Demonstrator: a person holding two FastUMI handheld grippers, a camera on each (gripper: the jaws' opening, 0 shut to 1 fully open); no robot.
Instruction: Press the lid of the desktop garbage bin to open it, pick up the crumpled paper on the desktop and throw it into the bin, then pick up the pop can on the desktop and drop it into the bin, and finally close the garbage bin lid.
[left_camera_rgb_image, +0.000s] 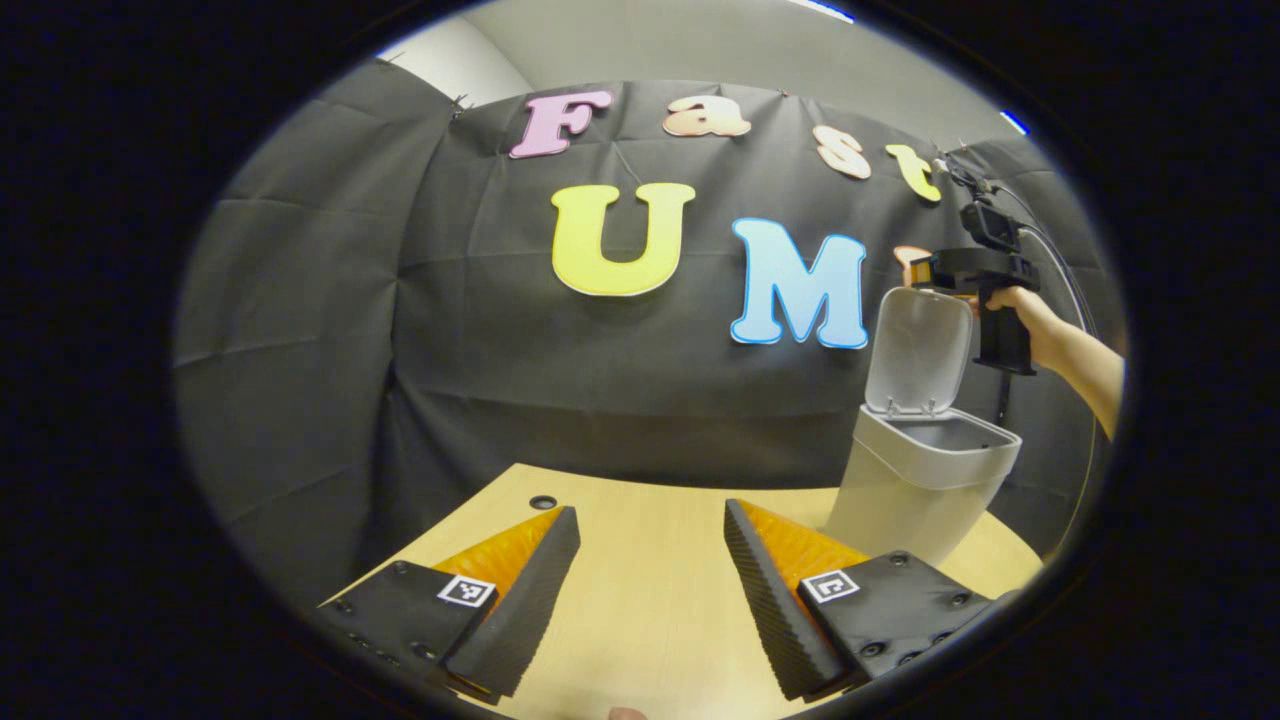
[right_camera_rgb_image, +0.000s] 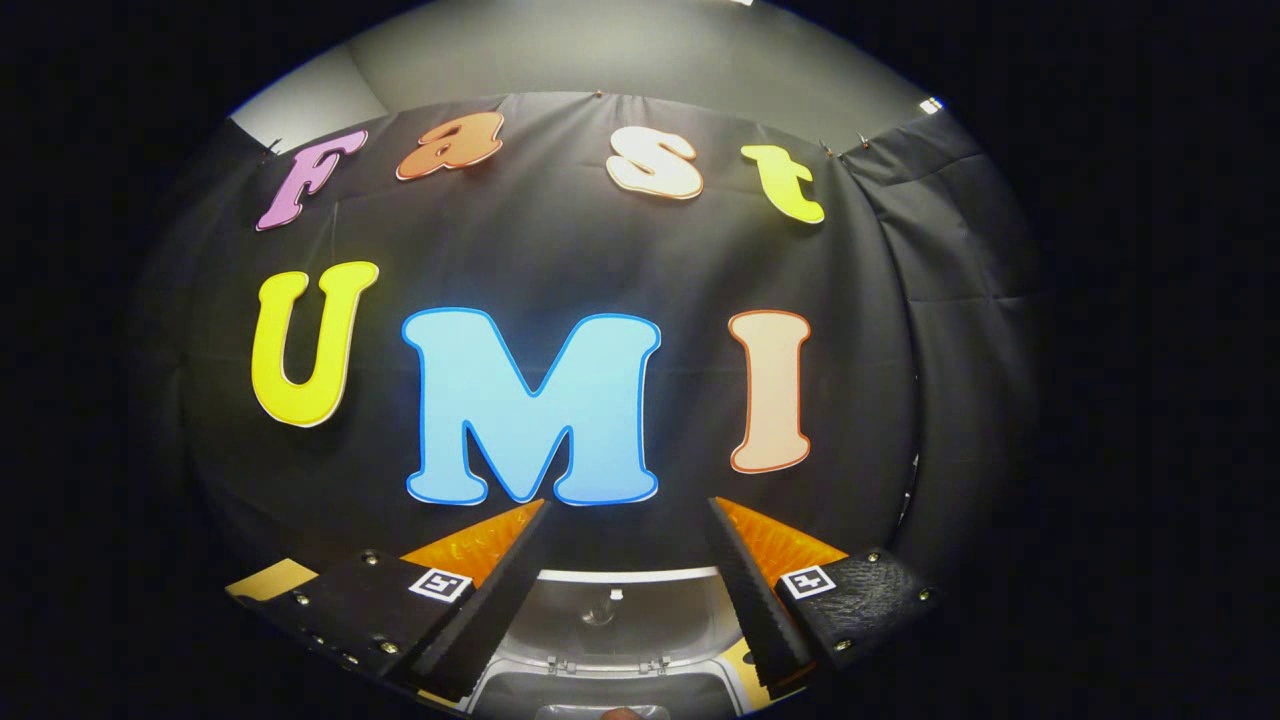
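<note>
Your left gripper (left_camera_rgb_image: 651, 560) hangs low over the pale wooden bench (left_camera_rgb_image: 650, 610), its two fingers spread wide apart with nothing between them but bare bench top. A small dark round hole (left_camera_rgb_image: 543, 502) sits in the bench near the far edge, just beyond the left finger.

In the left gripper view, the light grey plastic desktop garbage bin (left_camera_rgb_image: 915, 490) stands upright on the bench to the right of your left gripper, close behind its right finger. Its hinged grey lid (left_camera_rgb_image: 920, 350) is swung up and stands nearly vertical at the back of the bin, so the dark mouth of the bin is open to the front.

Your right gripper (left_camera_rgb_image: 925, 270) shows in that same view at the top edge of the raised lid, held up by your hand (left_camera_rgb_image: 1025, 315) on its dark handle, with the bare forearm (left_camera_rgb_image: 1085, 365) reaching in from the right. From there you cannot tell whether it touches the lid.

In the right gripper view, your right gripper (right_camera_rgb_image: 628, 560) is released: its fingers stand apart and grip nothing. Between and below them lies the inside face of the open lid (right_camera_rgb_image: 615, 610), with its hinge clips at the bottom and the bin's dark opening beneath.
</note>
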